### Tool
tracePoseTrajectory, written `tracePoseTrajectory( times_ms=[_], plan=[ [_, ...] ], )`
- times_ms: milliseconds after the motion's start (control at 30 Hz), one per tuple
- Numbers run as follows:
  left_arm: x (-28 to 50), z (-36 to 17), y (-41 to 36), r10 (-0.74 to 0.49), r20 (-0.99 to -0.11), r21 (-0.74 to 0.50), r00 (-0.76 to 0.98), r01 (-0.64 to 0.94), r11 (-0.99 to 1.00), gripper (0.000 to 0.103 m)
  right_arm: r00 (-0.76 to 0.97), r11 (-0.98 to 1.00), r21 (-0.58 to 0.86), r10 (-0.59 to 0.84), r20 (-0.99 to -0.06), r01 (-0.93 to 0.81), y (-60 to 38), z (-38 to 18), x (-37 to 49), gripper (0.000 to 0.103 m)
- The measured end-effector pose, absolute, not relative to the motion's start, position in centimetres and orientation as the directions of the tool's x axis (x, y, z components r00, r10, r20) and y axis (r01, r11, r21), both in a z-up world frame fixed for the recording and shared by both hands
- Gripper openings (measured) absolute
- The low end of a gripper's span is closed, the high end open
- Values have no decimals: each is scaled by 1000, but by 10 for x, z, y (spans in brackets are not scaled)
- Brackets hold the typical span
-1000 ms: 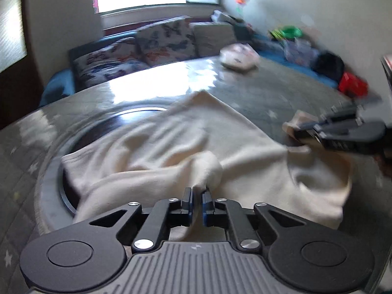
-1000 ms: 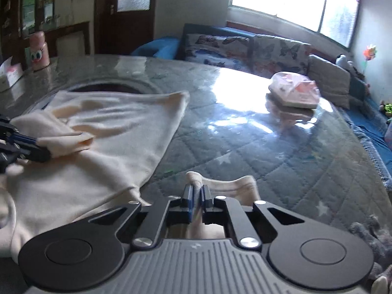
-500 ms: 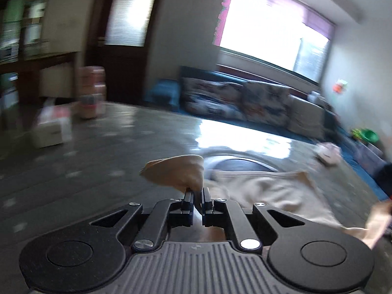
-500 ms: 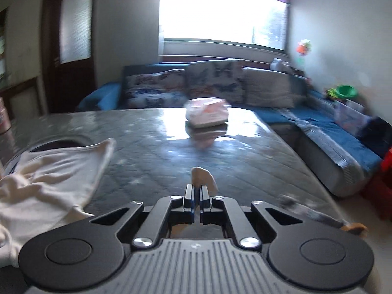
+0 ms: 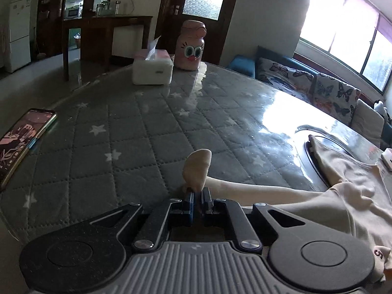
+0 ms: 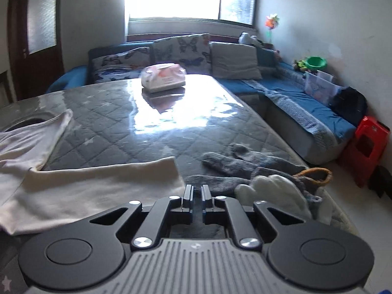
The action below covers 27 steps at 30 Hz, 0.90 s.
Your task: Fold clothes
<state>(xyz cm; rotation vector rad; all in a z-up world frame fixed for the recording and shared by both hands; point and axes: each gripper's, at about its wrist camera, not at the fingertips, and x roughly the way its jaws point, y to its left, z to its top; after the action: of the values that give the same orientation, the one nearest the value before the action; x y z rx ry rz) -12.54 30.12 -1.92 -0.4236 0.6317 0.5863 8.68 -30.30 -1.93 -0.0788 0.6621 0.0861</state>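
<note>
A cream garment (image 5: 348, 203) lies spread on a grey quilted counter (image 5: 147, 132) patterned with small white stars and covered by a glossy clear sheet. The two wrist views show its two sleeves drawn out to opposite sides.

In the left wrist view, the left tongs (image 5: 198, 193) are clenched on the cuff of one sleeve; a rounded tip of cream cloth stands up above the jaws, and the sleeve runs off to the right toward the body of the garment. Farther off on the counter sit a white tissue box (image 5: 152, 69), a pink cartoon-faced jar (image 5: 191, 46) and, at the left edge, a phone (image 5: 22, 142).

In the right wrist view, the right tongs (image 6: 196, 193) stand with their jaws slightly parted and nothing between them. The other sleeve (image 6: 98, 183) lies flat on the counter, its cuff end just beside and to the left of the jaws. Grey knitted gloves (image 6: 245, 166) lie to the right, and a wrapped pack of tissues (image 6: 163, 77) sits near the far edge.

The step in hand appears to be laying the garment out flat, sleeves extended, before any fold. The next move likely calls for the left tongs to lower and let go of their cuff so that sleeve rests smooth, then for both tongs to take fresh grips for the first fold.
</note>
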Motion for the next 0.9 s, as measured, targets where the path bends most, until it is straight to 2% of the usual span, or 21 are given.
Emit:
tracePoseTrajectory(
  times_ms=[133,367,467,533,600,667,767,900],
  plan=[
    [-120,-9,298,412,-631,-161,657,-630,759,6,771,985,-36,111,-627,-171,-284,-21,89,9],
    [-112,-15,306,434,-654,-114,619,-649,752,7,738,976,-44,133,-662,-215,-267,-39,104,20],
    [-112,-21,312,425,-672,-119,606,-655,746,11,727,974,-49,130,-675,-220,-266,-35,103,20],
    [-110,-20,311,442,-673,-95,594,-661,744,20,730,963,-69,149,-667,-259,-259,-27,98,21],
    [-110,-19,308,460,-676,-72,576,-673,736,47,732,950,-89,169,-660,-299,-251,-20,93,26],
    [-110,-16,303,466,-669,-57,579,-665,744,50,726,929,-96,213,-654,-358,-240,-12,87,29],
    [-111,-10,297,462,-656,-72,597,-658,749,78,678,865,-78,330,-657,-496,-213,-1,75,37],
    [-113,2,283,458,-620,-106,637,-646,756,103,555,728,-39,486,-675,-684,-167,3,57,38]
  ],
)
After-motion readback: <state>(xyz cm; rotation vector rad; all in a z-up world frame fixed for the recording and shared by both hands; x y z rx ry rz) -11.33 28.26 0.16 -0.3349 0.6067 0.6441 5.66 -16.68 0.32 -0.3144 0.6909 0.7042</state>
